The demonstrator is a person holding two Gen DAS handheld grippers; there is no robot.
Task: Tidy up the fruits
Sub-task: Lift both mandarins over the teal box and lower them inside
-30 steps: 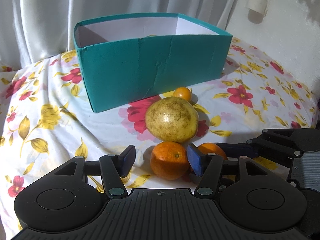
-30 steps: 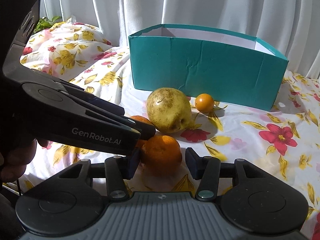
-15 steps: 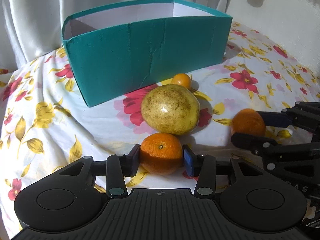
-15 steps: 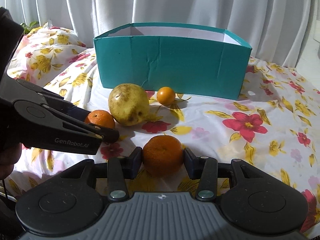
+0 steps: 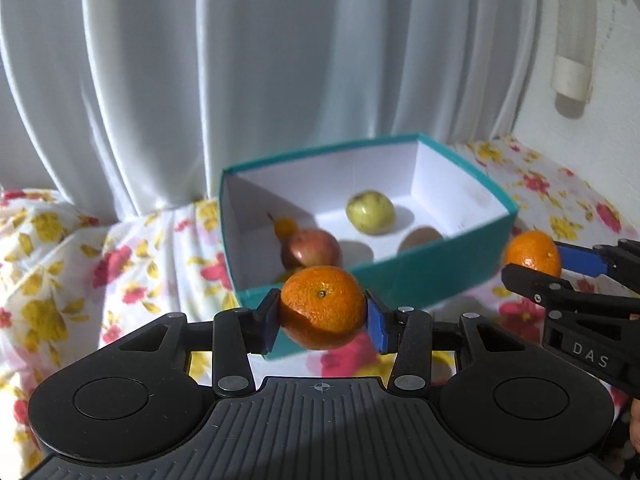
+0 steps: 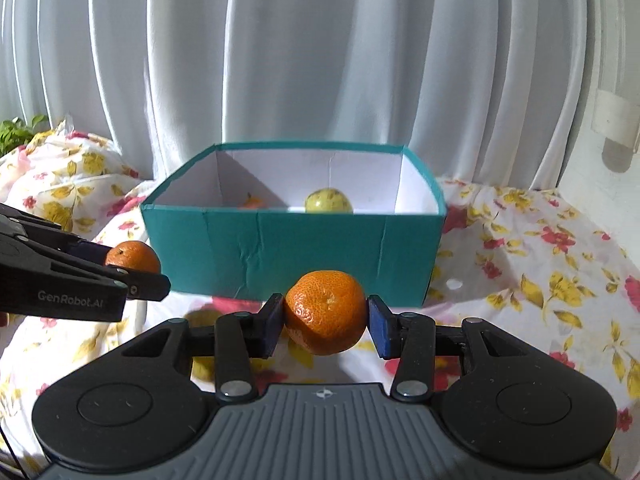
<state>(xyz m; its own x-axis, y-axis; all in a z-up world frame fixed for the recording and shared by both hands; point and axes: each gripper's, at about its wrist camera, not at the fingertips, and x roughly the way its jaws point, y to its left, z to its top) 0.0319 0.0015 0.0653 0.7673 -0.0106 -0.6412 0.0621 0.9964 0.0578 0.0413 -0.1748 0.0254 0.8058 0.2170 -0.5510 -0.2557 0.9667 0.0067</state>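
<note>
My left gripper [image 5: 322, 316] is shut on an orange [image 5: 322, 307], held in the air in front of the teal box [image 5: 404, 280]. My right gripper [image 6: 326, 322] is shut on a second orange [image 6: 326, 312], also clear of the cloth before the teal box [image 6: 280, 244]. Each gripper shows in the other's view: the right gripper [image 5: 536, 258] at the right edge, the left gripper [image 6: 132, 264] at the left edge. Inside the white-lined box lie a yellow-green fruit [image 5: 370, 212], a reddish fruit [image 5: 312, 252] and a small orange fruit [image 5: 285, 226].
The box stands on a floral cloth [image 6: 540, 264] that drapes over a soft surface. White curtains [image 6: 320, 60] hang right behind the box. A white wall with a fitting [image 5: 572, 80] is at the right. Green leaves [image 6: 18, 132] show at the far left.
The left gripper shut on its orange. Both grippers then rose off the cloth with their oranges and tilted up, so the inside of the box now shows.
</note>
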